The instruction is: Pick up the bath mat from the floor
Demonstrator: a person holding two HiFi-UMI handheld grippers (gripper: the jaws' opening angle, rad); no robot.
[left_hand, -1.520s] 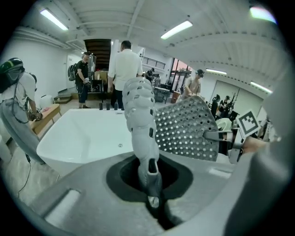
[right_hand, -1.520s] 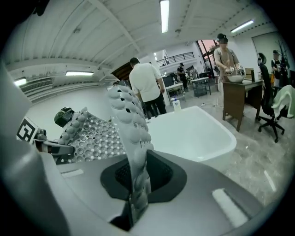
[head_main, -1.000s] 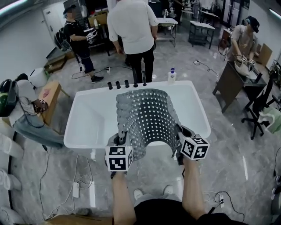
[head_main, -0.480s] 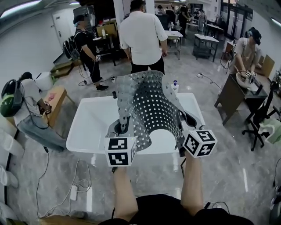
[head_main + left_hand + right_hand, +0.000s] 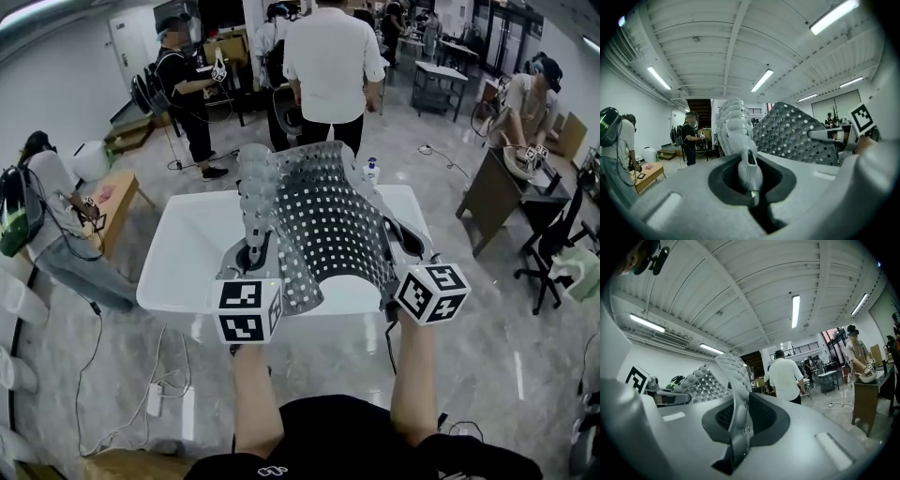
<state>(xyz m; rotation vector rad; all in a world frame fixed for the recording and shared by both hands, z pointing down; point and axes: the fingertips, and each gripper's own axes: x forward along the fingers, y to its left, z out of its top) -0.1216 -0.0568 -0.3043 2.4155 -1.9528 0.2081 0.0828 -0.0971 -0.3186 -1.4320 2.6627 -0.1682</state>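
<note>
The grey perforated bath mat (image 5: 323, 220) hangs in the air over the white bathtub (image 5: 187, 253), arching up and away from me. My left gripper (image 5: 254, 260) is shut on the mat's near left corner, and my right gripper (image 5: 401, 251) is shut on its near right corner. In the left gripper view the knobbly mat edge (image 5: 736, 126) runs up out of the closed left gripper (image 5: 750, 183). The right gripper view shows the mat's edge (image 5: 736, 376) pinched in the closed right gripper (image 5: 738, 427). Both grippers are level with each other, above the tub's near rim.
Several people stand behind the tub, one in a white shirt (image 5: 333, 66) close to its far end. A bottle (image 5: 371, 169) stands on the floor there. A dark desk (image 5: 487, 202) and an office chair (image 5: 553, 248) are at the right; cables (image 5: 155, 394) lie at the lower left.
Both grippers have lifted the mat; its far end, which lay down in the tub, now stands well above it. The grippers keep their hold.
</note>
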